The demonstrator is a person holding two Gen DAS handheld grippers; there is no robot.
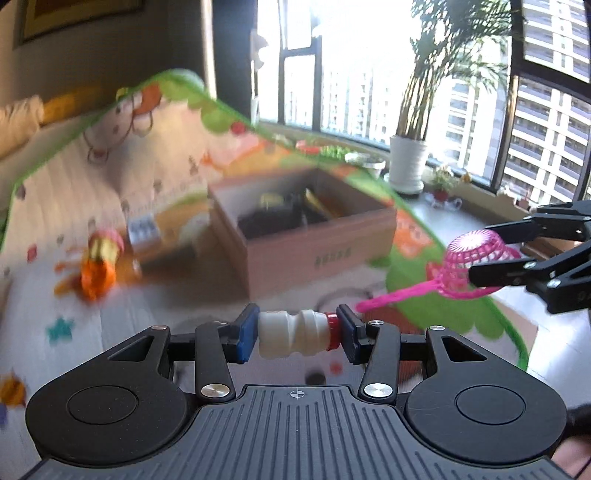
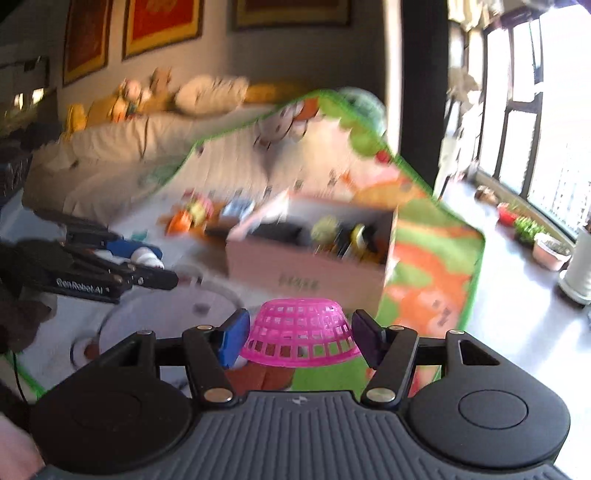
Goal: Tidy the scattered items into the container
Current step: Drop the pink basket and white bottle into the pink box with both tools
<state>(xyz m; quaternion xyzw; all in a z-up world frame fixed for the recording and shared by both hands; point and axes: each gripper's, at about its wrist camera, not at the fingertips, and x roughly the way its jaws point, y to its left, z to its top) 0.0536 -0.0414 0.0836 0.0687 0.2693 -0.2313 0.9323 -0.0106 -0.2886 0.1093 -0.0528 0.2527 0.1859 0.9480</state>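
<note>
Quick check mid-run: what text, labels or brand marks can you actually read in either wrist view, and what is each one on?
"GenRobot.AI": white lettering on the side of the left gripper, seen from the right wrist view; slightly blurred.
Dark print on the front of the cardboard box: a short row of characters, too blurred to read in either view.
Framed pictures on the wall: no legible text.
White bottle and pink strainer: no readable markings.

Sunlit windows (image 1: 546,122), sofa (image 2: 110,155) — framed pictures (image 2: 162,26)
</note>
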